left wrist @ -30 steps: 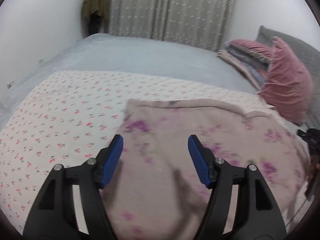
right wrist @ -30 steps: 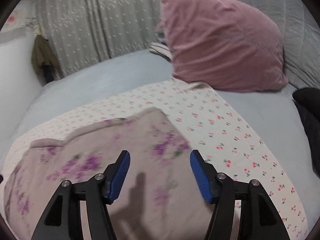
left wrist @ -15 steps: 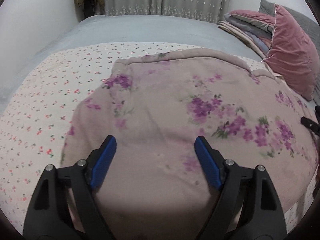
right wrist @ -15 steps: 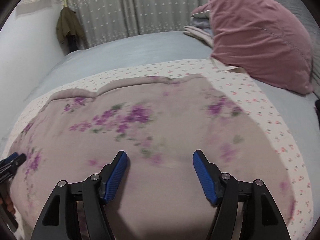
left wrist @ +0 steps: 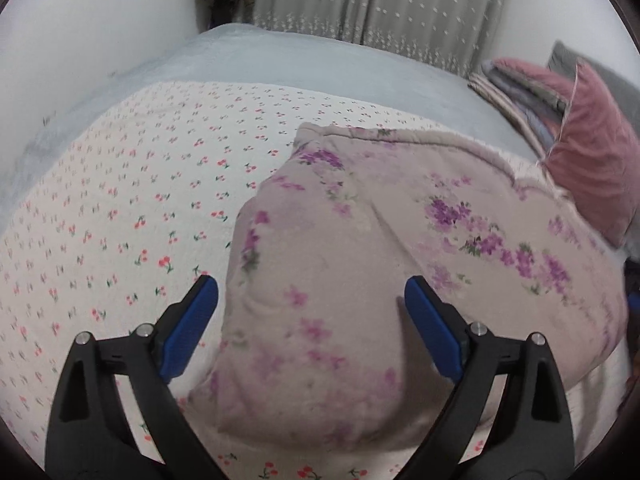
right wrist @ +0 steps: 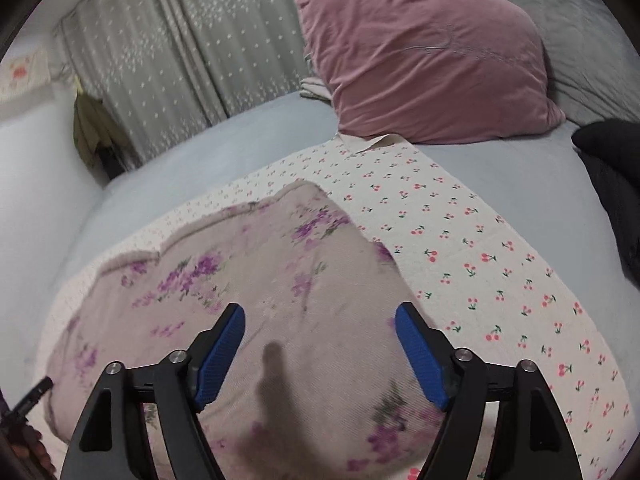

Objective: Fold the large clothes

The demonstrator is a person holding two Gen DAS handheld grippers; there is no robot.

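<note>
Bedroom scene, basically: a bed with a pale grey-blue cover [left wrist: 320, 68] and a cherry-print sheet [left wrist: 132, 200] spread over the middle of it. Everything below is placed relative to that sheet.

On the sheet lies the pinkish garment with purple flowers [left wrist: 360, 280], soft and fleecy looking. It sits flat in a bulky folded shape, and its scalloped far edge falls short of the sheet's far edge. From the left wrist view it covers the right part of the sheet, with bare cherry print to its left. From the right wrist view bare print shows on its right side instead.

At the sheet's far right corner a dusty pink pillow [right wrist: 424, 60] leans on a grey headboard [right wrist: 580, 20], with a stack of folded linens [left wrist: 516, 88] just beside it. Beyond the sheet hangs a grey patterned curtain [left wrist: 380, 4], with an olive jacket [right wrist: 86, 132] hung at its left.

The left gripper [left wrist: 312, 308] hovers over the garment's near left part, jaws spread wide, holding nothing. The right gripper [right wrist: 320, 334] hangs over the near right part, also wide apart and empty, its shadow falling on the fabric.
</note>
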